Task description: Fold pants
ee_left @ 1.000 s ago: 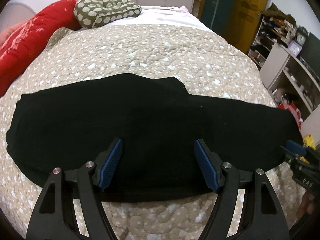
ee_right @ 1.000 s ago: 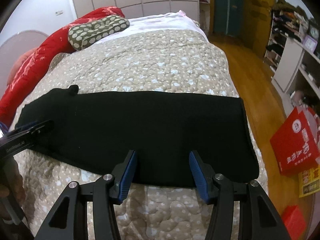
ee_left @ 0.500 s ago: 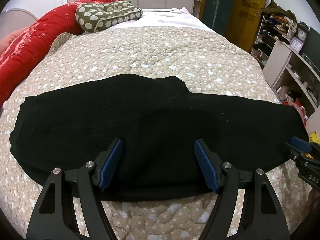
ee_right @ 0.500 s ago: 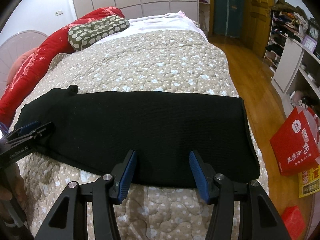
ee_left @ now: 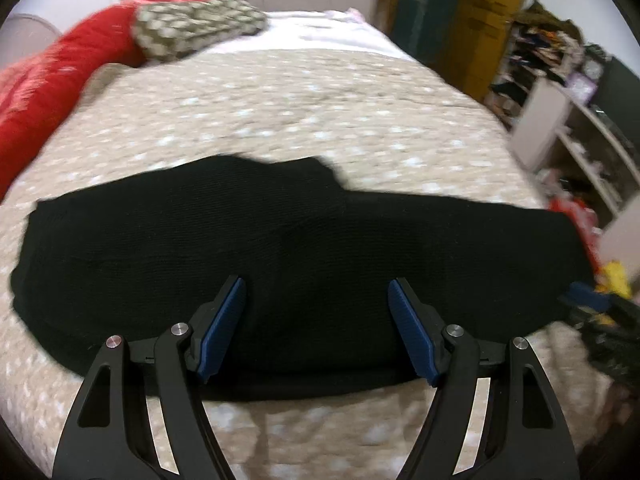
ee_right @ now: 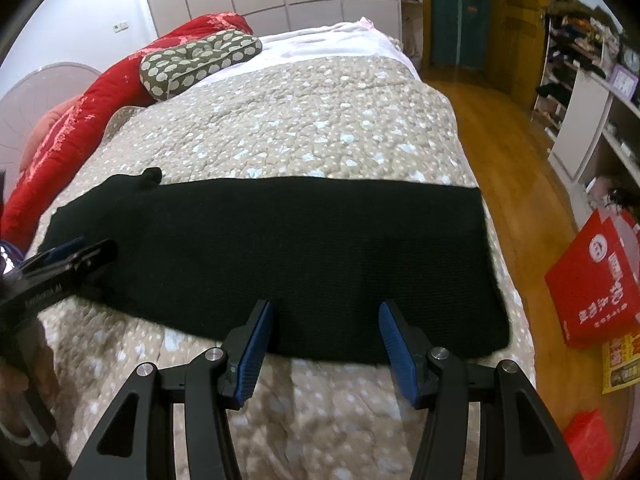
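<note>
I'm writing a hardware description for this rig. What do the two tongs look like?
Both match: the left tongs and right tongs have black skeletal frames with triangular cutouts, silver pivot screws, and ribbed blue pads lining the inner faces of the fingers. Seen from the right wrist camera, the left tongs' body carries small pale lettering, too blurred to read.

Left gripper [ee_left: 316, 320] and right gripper [ee_right: 326, 336], both tilted downward, fingers [ee_left: 224, 320] spread, nothing held.

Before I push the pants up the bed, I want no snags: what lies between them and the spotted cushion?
Only bare quilt separates the black pants from the spotted cushion, clearest in the right wrist view.
</note>
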Tool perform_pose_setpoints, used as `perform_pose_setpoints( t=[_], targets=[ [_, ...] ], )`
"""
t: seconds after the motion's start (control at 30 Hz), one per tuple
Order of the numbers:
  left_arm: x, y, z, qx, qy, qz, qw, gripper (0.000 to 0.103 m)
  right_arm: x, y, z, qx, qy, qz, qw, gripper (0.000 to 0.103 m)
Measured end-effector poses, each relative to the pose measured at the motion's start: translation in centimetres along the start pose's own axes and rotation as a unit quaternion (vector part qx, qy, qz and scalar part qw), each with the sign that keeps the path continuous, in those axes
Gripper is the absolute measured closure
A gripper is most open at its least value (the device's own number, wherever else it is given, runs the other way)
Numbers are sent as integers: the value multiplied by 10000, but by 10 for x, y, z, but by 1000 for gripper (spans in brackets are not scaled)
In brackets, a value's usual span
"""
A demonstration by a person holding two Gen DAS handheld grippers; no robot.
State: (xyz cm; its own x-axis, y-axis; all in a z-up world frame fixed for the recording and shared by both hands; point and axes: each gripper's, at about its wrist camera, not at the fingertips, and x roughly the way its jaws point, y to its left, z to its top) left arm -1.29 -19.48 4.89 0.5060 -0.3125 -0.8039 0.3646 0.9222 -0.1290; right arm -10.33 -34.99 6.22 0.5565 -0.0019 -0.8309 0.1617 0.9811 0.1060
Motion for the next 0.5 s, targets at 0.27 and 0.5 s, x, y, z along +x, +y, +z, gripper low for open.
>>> perform_pose_setpoints(
  t=[0.27, 0.5],
  targets=[
    [26, -67, 35, 824, 306, -1193, 9890, 23, -26, -60, -25, 562, 40, -238, 9981, 50],
    [63, -129, 61, 1165, 800, -2022, 9691, 23, -23, -98, -51, 1374, -207, 667, 9880, 46]
  ],
)
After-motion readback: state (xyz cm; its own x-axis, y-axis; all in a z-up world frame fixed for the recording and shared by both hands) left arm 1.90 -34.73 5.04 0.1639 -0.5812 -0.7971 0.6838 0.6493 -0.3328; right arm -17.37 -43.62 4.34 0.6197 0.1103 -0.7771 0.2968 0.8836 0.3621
